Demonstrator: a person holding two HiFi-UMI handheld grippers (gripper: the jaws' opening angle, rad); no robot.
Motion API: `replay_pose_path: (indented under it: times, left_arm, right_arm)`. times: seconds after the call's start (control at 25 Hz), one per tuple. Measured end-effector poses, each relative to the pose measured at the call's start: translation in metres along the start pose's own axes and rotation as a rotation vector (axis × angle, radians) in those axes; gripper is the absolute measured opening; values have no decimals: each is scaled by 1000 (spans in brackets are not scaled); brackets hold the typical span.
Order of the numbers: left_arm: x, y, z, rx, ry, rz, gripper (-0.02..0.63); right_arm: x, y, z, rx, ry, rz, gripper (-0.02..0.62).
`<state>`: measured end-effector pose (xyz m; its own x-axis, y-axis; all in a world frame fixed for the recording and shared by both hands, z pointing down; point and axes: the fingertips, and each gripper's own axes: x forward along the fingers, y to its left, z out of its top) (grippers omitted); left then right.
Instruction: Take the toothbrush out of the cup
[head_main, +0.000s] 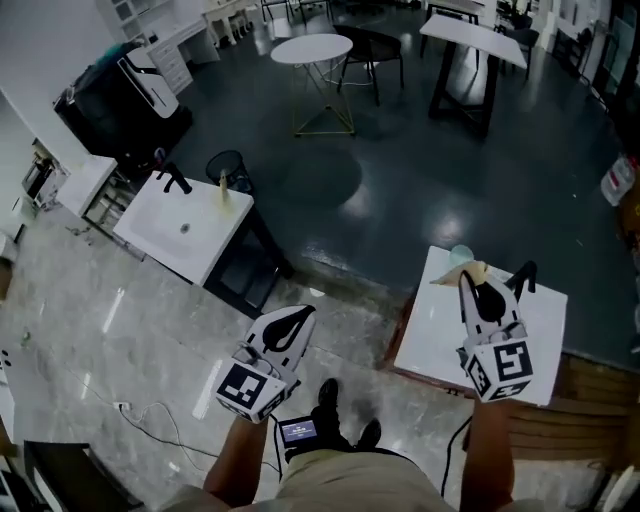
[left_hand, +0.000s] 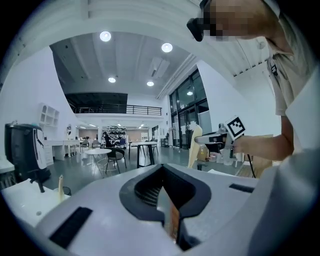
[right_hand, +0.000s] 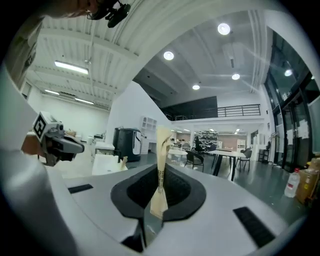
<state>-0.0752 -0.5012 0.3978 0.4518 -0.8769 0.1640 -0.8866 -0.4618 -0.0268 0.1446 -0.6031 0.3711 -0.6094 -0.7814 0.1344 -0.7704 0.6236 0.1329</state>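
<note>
right gripper view shows the right gripper pinching the cream toothbrush, which stands upright between its jaws, in the air near the pale cup on the white table. left gripper jaws are pressed together, empty.

Cream toothbrush, perhaps pale-blue cup

A large open-plan hall, part showroom, part office; the high ceiling carries recessed round lights; a railed mezzanine crosses the far end; tall glazing lines one side; a round white table, dark chairs and a high table stand on a dark glossy floor; a white washbasin stand with a black tap sits on pale marble-look paving.
</note>
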Motion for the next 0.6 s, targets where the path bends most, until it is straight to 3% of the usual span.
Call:
replay_pose_path:
  times: [0.12, 0.36, 0.6]
  left_arm:
    - [-27, -9, 4, 7, -48, 42, 6]
    - [-84, -21, 4, -12, -50, 147, 6]
    - [-129, -8, 13, -5, -48, 245, 6]
  right_arm:
    - [-22, 34, 15, -31, -34, 77, 25]
    - [-51, 69, 33, -56, -54, 161, 25]
    - [-45, 101, 48, -55, -63, 233, 25]
